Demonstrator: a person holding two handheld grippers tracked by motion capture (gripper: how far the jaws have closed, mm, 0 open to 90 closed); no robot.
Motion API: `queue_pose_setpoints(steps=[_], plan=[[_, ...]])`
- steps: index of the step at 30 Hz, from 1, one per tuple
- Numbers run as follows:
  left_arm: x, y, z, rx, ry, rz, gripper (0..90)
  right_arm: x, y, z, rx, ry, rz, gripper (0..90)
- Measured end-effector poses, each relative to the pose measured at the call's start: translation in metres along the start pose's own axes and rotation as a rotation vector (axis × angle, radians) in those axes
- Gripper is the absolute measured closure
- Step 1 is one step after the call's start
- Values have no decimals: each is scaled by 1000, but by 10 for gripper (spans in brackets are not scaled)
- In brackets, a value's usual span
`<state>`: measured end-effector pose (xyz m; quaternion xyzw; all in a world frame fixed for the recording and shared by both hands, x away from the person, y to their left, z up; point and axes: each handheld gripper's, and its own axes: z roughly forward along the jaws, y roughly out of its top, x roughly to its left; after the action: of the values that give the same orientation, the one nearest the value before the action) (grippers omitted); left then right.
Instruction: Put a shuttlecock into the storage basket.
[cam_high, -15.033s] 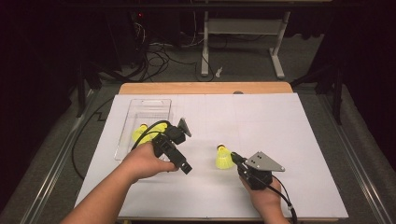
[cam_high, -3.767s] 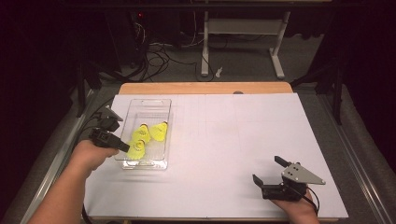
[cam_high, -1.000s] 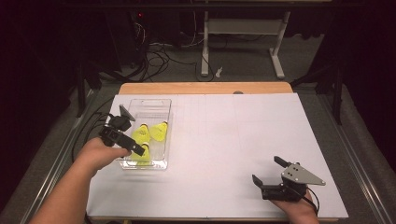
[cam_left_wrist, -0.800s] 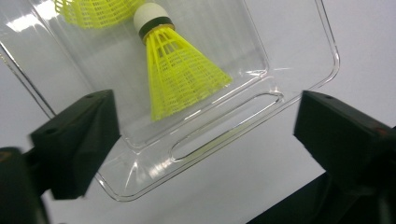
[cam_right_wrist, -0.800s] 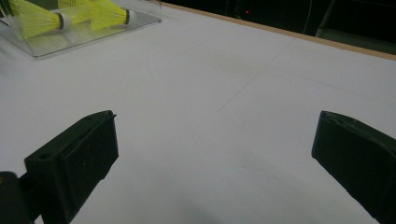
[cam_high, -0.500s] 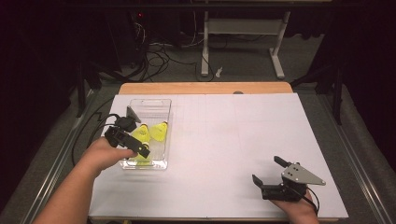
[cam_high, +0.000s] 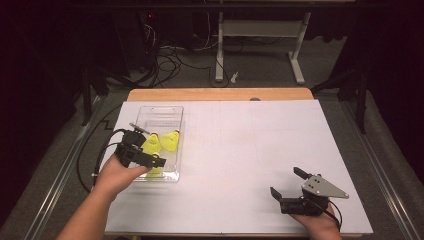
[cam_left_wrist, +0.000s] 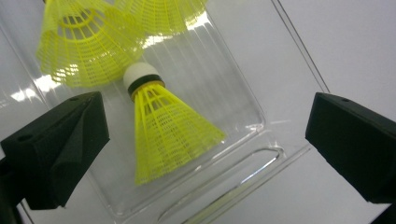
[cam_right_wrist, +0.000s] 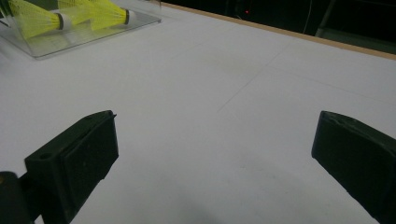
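Left tool (cam_left_wrist: 205, 135) has been spreading its jaws, letting go the last yellow shuttlecock (cam_left_wrist: 168, 135) — now lying free in the clear tray (cam_left_wrist: 233, 84) beside two others (cam_left_wrist: 79, 51). Best lifting straight out, not snagging skirts. Right tool (cam_high: 295, 187) is resting spread on the counter (cam_high: 240, 150), holding nothing.

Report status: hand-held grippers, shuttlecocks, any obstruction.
Left hand-held gripper open over the tray, jaws just opened, nothing gripped. Right hand-held gripper open, on the table. Shuttlecock lies loose in tray beside others. Nothing in the way.
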<state>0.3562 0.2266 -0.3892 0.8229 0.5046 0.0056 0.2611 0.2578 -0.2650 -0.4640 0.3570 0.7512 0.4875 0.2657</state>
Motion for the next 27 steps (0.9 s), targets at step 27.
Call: queue_pose_setpoints(steps=[27], plan=[[-5, -49, 6, -408, -8, 70, 4, -1, 0, -1, -10, -9, 15, 11]])
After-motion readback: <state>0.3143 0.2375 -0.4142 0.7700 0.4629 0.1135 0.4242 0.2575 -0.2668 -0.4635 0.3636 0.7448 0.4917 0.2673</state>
